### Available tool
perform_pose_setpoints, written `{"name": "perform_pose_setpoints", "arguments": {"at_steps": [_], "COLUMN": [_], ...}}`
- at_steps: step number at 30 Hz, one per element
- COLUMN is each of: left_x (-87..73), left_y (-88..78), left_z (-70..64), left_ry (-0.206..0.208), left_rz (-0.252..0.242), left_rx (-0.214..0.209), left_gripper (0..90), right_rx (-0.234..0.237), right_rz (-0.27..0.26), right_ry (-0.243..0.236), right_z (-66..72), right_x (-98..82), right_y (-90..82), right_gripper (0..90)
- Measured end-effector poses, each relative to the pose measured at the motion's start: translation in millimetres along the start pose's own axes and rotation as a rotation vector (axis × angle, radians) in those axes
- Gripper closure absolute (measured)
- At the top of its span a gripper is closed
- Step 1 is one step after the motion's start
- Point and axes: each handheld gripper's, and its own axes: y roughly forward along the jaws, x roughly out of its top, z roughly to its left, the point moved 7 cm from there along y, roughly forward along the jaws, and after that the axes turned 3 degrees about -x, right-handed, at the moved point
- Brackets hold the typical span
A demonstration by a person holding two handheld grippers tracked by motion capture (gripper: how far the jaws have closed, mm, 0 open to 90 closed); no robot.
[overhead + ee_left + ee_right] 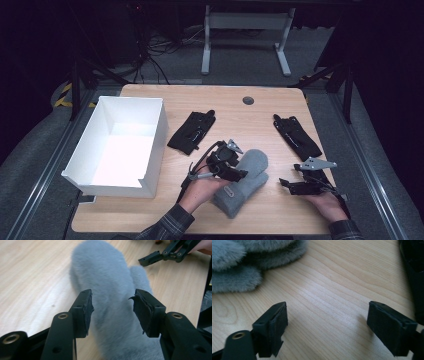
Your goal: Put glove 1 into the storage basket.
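A grey fluffy mitten [250,176] lies near the table's front edge, thumb toward the right. My left gripper [241,174] hovers over its middle. In the left gripper view the jaws stand apart on either side of the mitten [107,277], and the pads do not press on it; the left gripper [112,307] is open. My right gripper [285,184] rests low to the right of the mitten, pointing toward it. It is open [328,320] over bare wood, with the mitten's edge [249,260] ahead at the upper left.
A white open box [125,145] stands at the table's left. Two black gloves lie on the wood, one [192,131] left of centre and one [296,135] at the right, close behind my right gripper. A round grommet [248,100] sits near the far edge.
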Motion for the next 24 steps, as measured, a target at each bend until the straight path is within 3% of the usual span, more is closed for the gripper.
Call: {"name": "perform_pose_setpoints", "arguments": {"at_steps": [4, 7, 11, 15, 19, 24], "left_x": [-1.6, -8.4, -24.9, -44.5, -60.2, -65.4], "left_y": [-10.1, -16.9, -22.6, -23.0, -24.5, -28.6], "left_z": [11.7, 20.7, 30.0, 31.9, 31.5, 35.7], "left_ry": [-0.005, -0.022, -0.056, -0.068, -0.075, -0.083], "left_rz": [-0.014, -0.005, 0.021, 0.056, 0.067, 0.066], "left_rx": [0.022, 0.044, 0.045, 0.037, 0.04, 0.044], "left_gripper": [53.2, 71.2, 86.1, 89.4, 88.9, 87.2], "right_rx": [0.015, 0.031, 0.068, 0.11, 0.154, 0.211], "right_rz": [-0.001, -0.029, -0.038, -0.026, -0.004, 0.015], "right_ry": [-0.006, -0.015, -0.028, -0.037, -0.06, -0.104], "right_z": [3.1, 10.0, 20.6, 30.3, 41.8, 57.7], "right_x": [5.4, 15.5, 27.1, 34.4, 34.6, 33.9], "right_y": [-4.8, -9.0, -4.1, 3.6, 8.6, 14.2], "right_gripper": [47.2, 68.3, 82.5, 89.3, 89.5, 89.7]}}
